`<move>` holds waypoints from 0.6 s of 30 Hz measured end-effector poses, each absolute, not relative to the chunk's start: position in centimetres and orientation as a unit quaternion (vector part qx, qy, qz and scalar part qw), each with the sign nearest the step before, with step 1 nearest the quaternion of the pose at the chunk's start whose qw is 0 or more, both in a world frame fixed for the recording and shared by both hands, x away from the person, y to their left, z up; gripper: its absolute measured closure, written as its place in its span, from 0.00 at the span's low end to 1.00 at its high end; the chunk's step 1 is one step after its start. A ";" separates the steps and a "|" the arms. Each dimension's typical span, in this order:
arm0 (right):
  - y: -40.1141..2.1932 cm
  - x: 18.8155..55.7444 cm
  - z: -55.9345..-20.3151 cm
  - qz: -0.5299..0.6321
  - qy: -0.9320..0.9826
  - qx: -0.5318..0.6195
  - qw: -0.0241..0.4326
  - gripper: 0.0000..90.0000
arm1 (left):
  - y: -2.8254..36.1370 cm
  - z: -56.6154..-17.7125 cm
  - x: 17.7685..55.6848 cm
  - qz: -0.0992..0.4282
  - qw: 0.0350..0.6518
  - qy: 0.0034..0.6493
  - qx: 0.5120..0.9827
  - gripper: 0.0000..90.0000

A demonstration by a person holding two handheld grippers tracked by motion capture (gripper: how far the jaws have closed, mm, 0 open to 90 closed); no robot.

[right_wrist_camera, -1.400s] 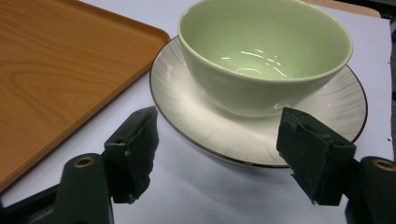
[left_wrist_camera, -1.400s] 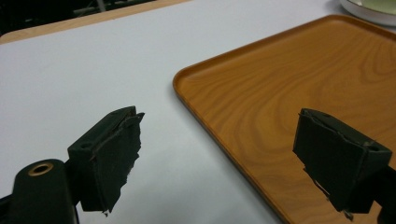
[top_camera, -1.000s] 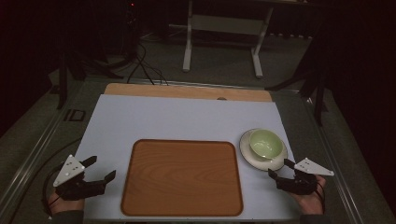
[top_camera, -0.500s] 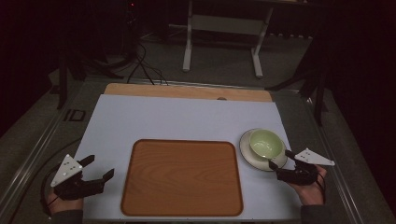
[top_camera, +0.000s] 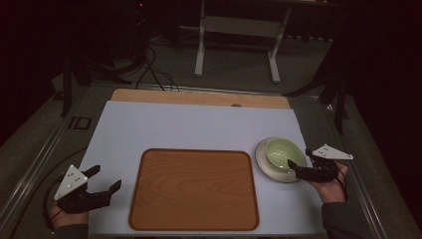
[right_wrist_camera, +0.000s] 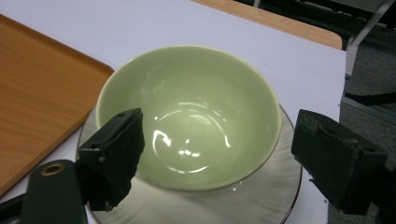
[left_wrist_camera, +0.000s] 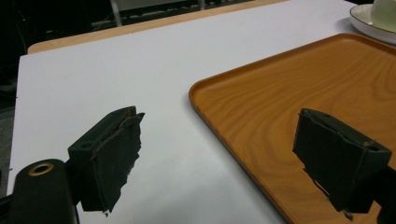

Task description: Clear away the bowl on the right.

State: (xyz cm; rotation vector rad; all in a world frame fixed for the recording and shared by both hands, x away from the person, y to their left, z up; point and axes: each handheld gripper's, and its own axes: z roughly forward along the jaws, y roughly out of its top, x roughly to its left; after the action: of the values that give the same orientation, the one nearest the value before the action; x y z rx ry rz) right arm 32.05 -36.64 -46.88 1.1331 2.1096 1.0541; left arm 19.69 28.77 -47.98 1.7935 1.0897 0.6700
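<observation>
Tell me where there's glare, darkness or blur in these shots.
High view: the room behind the table is nearly black and the whole frame is dim and soft. Right gripper view: bright glare streaks sit inside the green bowl, and the near fingers are slightly blurred. Left gripper view: evenly lit, the wooden tray shows grain clearly, the fingers look soft.

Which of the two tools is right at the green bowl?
The right tool, open at the bowl; the left tool sits beside the tray.
</observation>
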 end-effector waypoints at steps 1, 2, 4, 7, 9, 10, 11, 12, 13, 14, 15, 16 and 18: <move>-36.7 32.2 -46.8 0.390 0.778 0.420 0.258 0.18 | 28.8 -48.0 19.7 0.272 0.452 0.443 0.725 0.16; -36.7 32.4 -46.8 0.388 0.779 0.420 0.258 0.18 | 28.9 -48.0 19.6 0.272 0.454 0.443 0.724 0.16; -36.8 32.8 -46.7 0.386 0.780 0.420 0.257 0.19 | 28.9 -48.0 19.6 0.272 0.455 0.444 0.722 0.16; -36.8 33.4 -46.6 0.382 0.783 0.419 0.256 0.19 | 28.9 -48.0 19.6 0.272 0.454 0.444 0.723 0.16; -36.8 33.6 -46.6 0.381 0.783 0.420 0.255 0.19 | 28.9 -48.0 19.6 0.272 0.453 0.444 0.724 0.16; -36.9 33.8 -46.7 0.380 0.783 0.421 0.254 0.19 | 28.9 -48.0 19.7 0.272 0.453 0.444 0.724 0.16; -36.9 34.2 -46.8 0.379 0.783 0.424 0.251 0.19 | 28.9 -48.0 19.7 0.272 0.453 0.444 0.724 0.16; -36.9 34.3 -46.8 0.378 0.784 0.425 0.249 0.19 | 28.9 -48.0 19.6 0.272 0.454 0.445 0.723 0.16; -36.8 34.5 -46.9 0.376 0.785 0.425 0.248 0.19 | 29.0 -48.0 19.6 0.272 0.454 0.445 0.723 0.16; -36.8 34.6 -46.9 0.374 0.785 0.426 0.248 0.19 | 29.0 -48.0 19.6 0.272 0.454 0.446 0.722 0.16; -36.8 34.8 -47.0 0.374 0.786 0.427 0.246 0.19 | 29.0 -48.0 19.6 0.271 0.454 0.446 0.722 0.16; -36.8 34.9 -47.0 0.375 0.786 0.427 0.245 0.19 | 29.0 -48.0 19.6 0.271 0.454 0.446 0.722 0.16; -36.8 35.3 -47.1 0.372 0.786 0.429 0.243 0.19 | 29.0 -48.0 19.6 0.271 0.454 0.446 0.722 0.16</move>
State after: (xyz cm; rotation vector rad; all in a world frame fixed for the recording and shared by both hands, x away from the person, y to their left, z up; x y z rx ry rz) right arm 35.27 -36.82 -47.14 1.1734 2.1484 1.0157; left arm 19.63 28.98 -48.00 1.7807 1.1008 0.6697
